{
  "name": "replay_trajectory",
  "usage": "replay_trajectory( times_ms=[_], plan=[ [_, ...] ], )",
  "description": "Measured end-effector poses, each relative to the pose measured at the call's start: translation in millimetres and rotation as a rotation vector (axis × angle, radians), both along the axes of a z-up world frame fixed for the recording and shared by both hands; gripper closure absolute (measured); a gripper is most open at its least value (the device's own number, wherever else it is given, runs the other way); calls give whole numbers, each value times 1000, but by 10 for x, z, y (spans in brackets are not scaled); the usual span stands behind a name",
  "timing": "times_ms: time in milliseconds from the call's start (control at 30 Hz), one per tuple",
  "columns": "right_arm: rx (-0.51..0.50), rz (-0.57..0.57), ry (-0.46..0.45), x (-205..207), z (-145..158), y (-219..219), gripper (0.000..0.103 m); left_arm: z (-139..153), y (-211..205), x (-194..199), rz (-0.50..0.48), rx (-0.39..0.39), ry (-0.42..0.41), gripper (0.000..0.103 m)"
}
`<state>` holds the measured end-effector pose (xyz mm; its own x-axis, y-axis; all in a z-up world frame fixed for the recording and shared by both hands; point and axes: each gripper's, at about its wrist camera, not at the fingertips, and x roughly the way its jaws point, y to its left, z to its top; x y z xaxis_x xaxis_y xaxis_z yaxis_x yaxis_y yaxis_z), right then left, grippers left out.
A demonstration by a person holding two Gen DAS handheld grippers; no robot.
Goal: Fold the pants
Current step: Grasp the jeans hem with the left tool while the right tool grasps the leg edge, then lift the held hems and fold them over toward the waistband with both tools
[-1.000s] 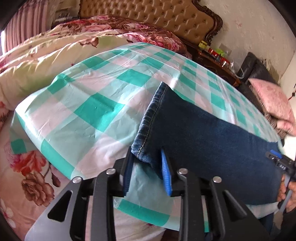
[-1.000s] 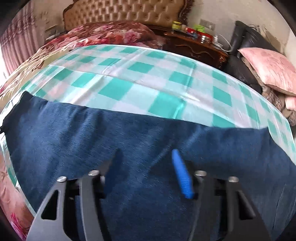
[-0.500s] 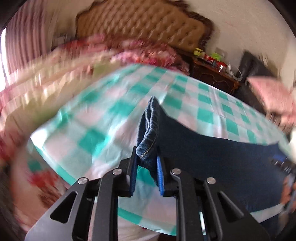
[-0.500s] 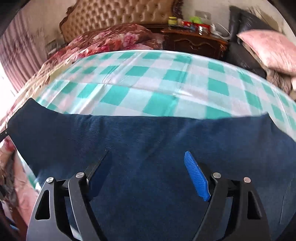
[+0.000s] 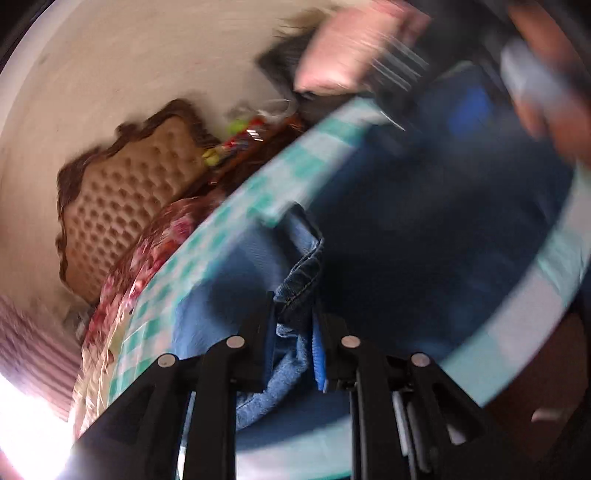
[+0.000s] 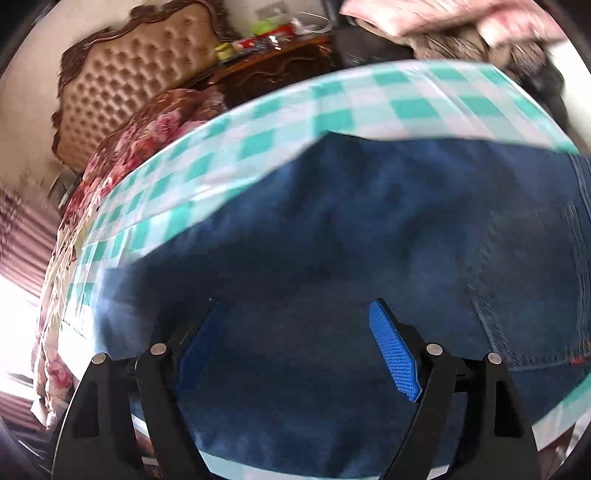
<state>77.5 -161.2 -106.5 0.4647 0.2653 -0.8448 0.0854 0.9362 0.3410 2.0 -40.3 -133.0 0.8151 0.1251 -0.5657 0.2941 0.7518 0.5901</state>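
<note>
Dark blue jeans (image 6: pixel 369 221) lie across a green-and-white checked cloth (image 6: pixel 369 103) on a bed. My left gripper (image 5: pixel 295 306) has the stitched hem of a jeans leg (image 5: pixel 303 266) between its blue pads, lifted and carried over the rest of the jeans (image 5: pixel 424 240); its jaws are opening slightly. The left wrist view is rolled and blurred. My right gripper (image 6: pixel 295 306) stands wide open just above the flat denim, with nothing pinched between its fingers. A blurred hand (image 5: pixel 546 103) shows at the top right of the left wrist view.
A tufted tan headboard (image 6: pixel 136 74) and a floral quilt (image 6: pixel 147 129) are at the far left. A dark wooden nightstand (image 6: pixel 273 48) with small items stands behind the bed. Pink pillows (image 6: pixel 443 14) lie at the back right. The cloth's edge (image 5: pixel 517 332) curves near the left gripper.
The left gripper closed on the jeans hem, lifted it and swept it across over the jeans while rolling. The right gripper's jaws spread wide and it shifted along the denim.
</note>
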Motion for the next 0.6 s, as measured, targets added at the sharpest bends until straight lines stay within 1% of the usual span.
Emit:
replay_trajectory(
  times_ms=[33, 67, 100, 133, 200, 267, 333, 400, 467, 500, 533, 567, 600],
  plan=[
    [6, -4, 7, -18, -28, -60, 24, -160, -102, -53, 7, 54, -20, 75],
    [7, -6, 11, -35, -46, -103, 24, -227, -128, -84, 20, 81, -44, 68],
    [10, -7, 15, -53, -66, -146, 24, -257, -136, -117, 40, 96, -70, 51],
    [16, -8, 18, -64, -82, -171, 24, -252, -110, -147, 65, 92, -96, 40],
    [42, -7, 31, -52, -118, -191, 24, -222, -41, -138, 89, 58, -86, 39],
    [70, 12, 41, -40, -140, -154, 24, -213, 40, -51, 108, 36, -50, 40],
    [98, 56, 49, -18, -141, -35, 24, -189, 94, 20, 83, -4, -13, 41],
    [121, 96, 57, -14, -127, 75, 24, -192, 64, 77, 30, -29, 37, 41],
    [143, 127, 74, 5, -126, 185, 24, -212, 42, 106, 9, -46, 53, 45],
    [164, 140, 92, 28, -139, 239, 24, -211, 84, 150, -7, -97, 80, 59],
    [179, 146, 106, 50, -148, 274, 24, -205, 102, 147, -13, -140, 107, 88],
    [192, 153, 120, 74, -152, 314, 24, -203, 118, 165, 2, -155, 111, 88],
    [213, 166, 137, 108, -154, 366, 24, -163, 151, 150, 0, -174, 85, 89]
  ],
)
